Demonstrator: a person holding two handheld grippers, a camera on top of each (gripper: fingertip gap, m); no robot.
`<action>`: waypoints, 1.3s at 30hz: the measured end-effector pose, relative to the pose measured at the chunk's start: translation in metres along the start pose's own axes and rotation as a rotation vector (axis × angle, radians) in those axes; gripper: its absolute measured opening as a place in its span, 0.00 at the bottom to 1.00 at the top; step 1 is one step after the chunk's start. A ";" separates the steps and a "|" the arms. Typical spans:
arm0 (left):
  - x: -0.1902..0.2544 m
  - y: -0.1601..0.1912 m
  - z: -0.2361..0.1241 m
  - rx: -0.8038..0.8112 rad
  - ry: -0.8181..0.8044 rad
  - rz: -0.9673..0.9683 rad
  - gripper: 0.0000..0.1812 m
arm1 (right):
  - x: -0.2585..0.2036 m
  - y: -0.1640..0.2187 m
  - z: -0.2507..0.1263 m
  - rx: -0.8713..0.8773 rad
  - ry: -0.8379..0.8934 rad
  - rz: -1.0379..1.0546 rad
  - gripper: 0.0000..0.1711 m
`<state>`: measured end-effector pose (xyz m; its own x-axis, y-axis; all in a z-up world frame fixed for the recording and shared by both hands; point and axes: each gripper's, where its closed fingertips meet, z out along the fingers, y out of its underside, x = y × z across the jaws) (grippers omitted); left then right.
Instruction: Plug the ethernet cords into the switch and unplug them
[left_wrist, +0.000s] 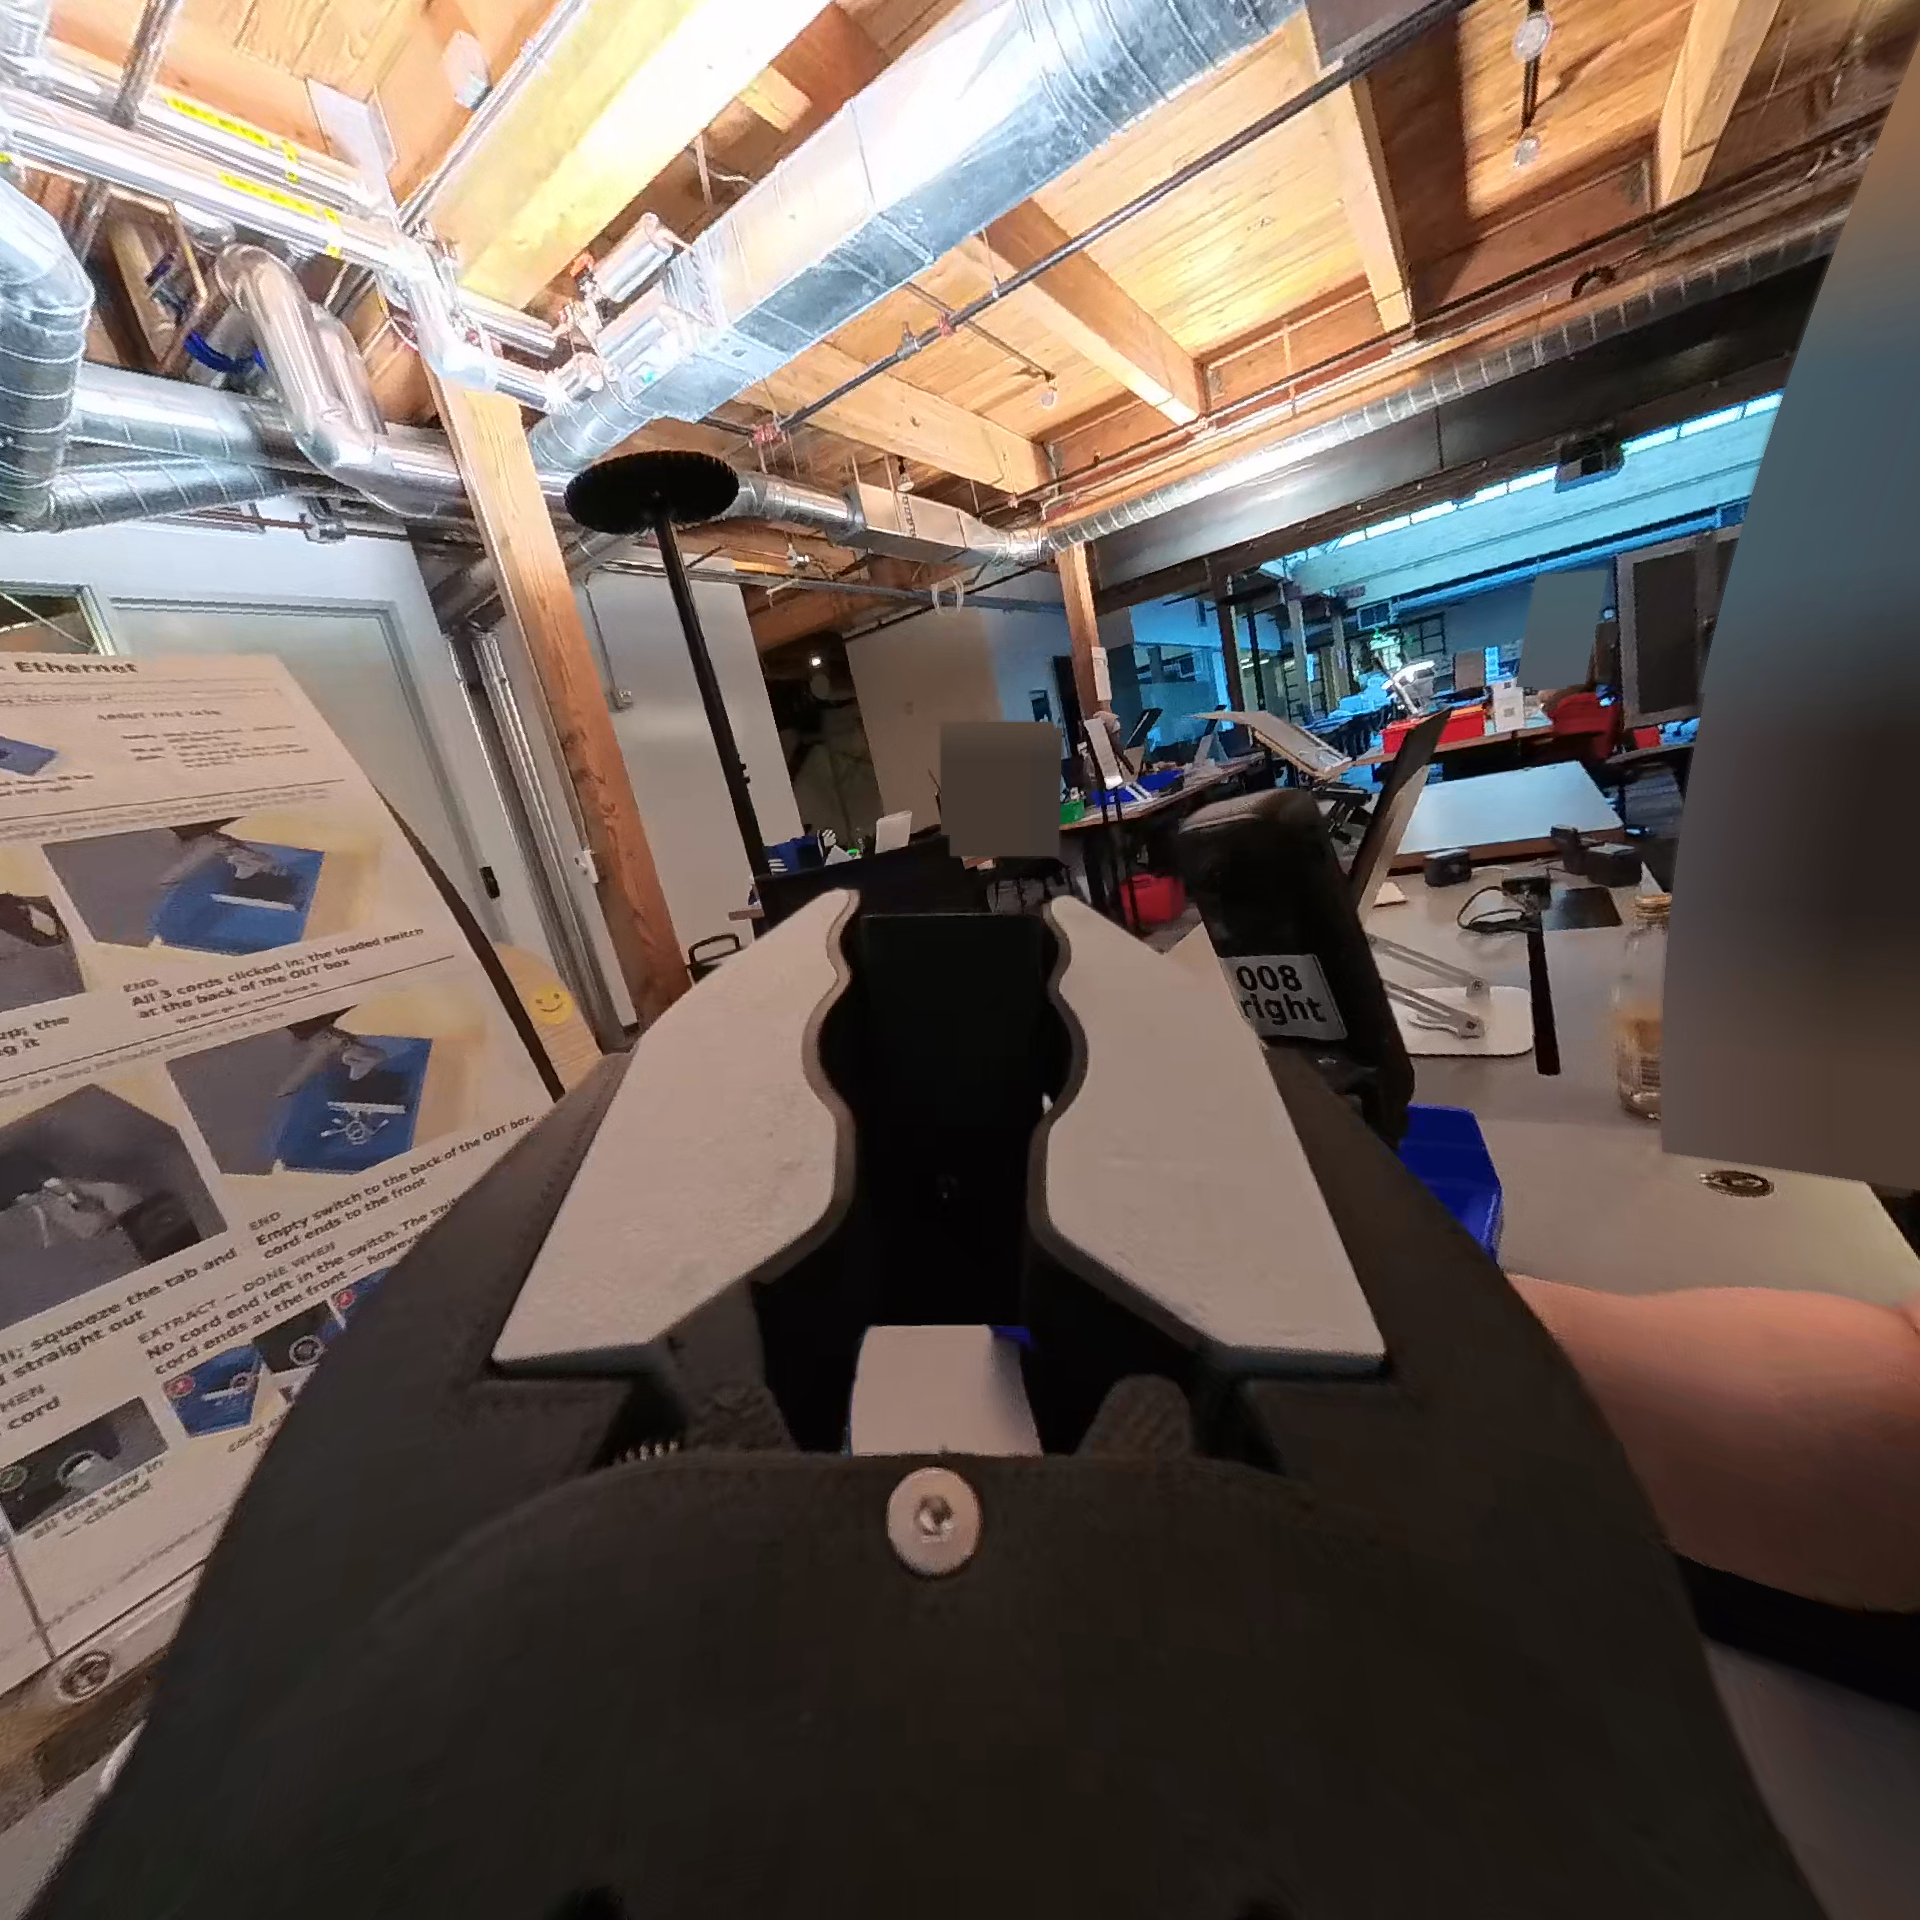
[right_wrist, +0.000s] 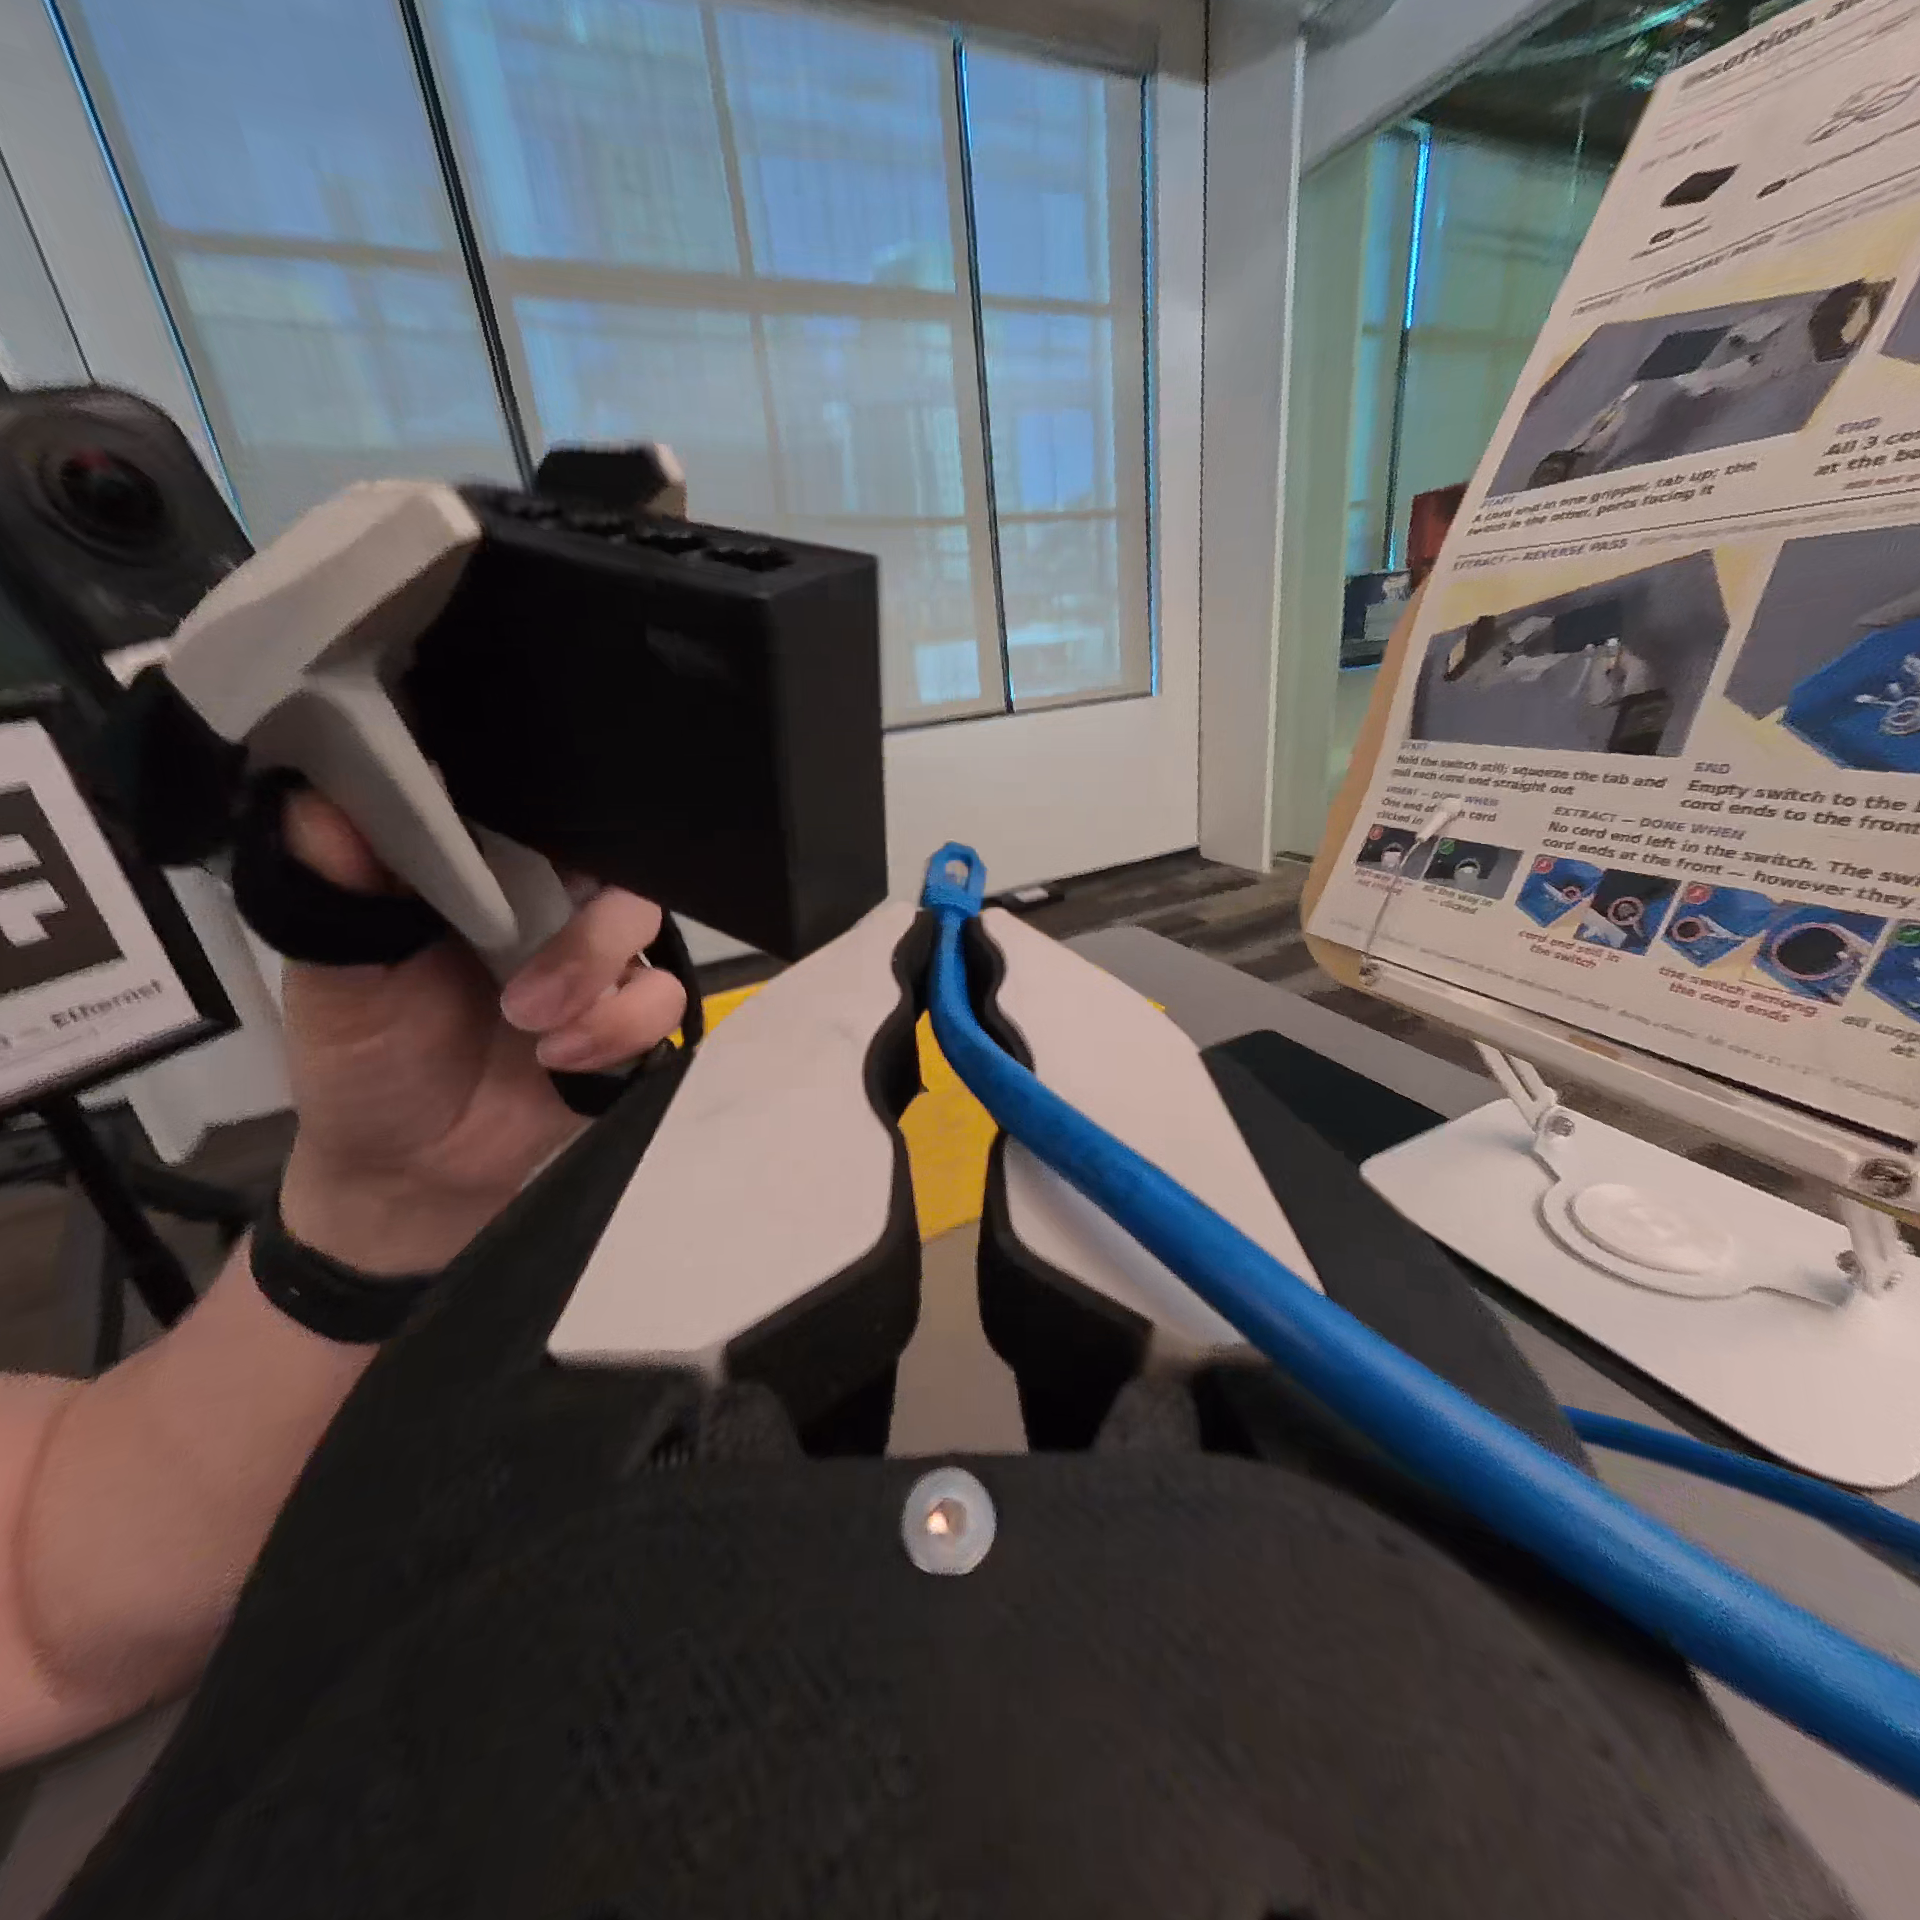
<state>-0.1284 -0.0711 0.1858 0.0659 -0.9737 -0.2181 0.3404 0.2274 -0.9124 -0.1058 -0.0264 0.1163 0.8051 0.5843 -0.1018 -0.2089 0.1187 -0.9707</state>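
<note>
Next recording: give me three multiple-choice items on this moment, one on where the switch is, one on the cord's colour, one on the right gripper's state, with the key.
1. Where is the black switch?
A. Lying on the table
B. Held up in the left gripper
C. Inside a blue bin

2. What colour is the ethernet cord?
A. Blue
B. Yellow
C. Grey

3. What state is the right gripper in?
A. Wide open and empty
B. Shut on the switch
C. Shut on the cord near its plug end

Key: 1 B, the right wrist view shows its grey fingers clamping the box in mid-air; 2 A, the jacket and boot are blue; 3 C, the fingers pinch the cord with the plug tip poking out ahead.
</note>
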 end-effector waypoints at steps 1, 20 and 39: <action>0.000 0.001 0.000 -0.011 0.005 -0.007 0.16 | 0.001 -0.004 -0.001 0.027 -0.014 0.034 0.04; 0.015 0.054 0.022 -0.172 -0.048 0.113 0.16 | 0.004 0.001 -0.001 -0.056 0.015 -0.051 0.04; -0.038 0.059 -0.004 -0.396 -0.355 0.897 0.16 | 0.057 -0.005 -0.019 -0.096 0.225 -0.232 0.03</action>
<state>-0.1147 -0.0211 0.1386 0.4362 -0.3789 -0.8162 -0.2977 0.7952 -0.5282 -0.0480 -0.0089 0.1113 0.9295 0.3578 0.0896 0.0391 0.1460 -0.9885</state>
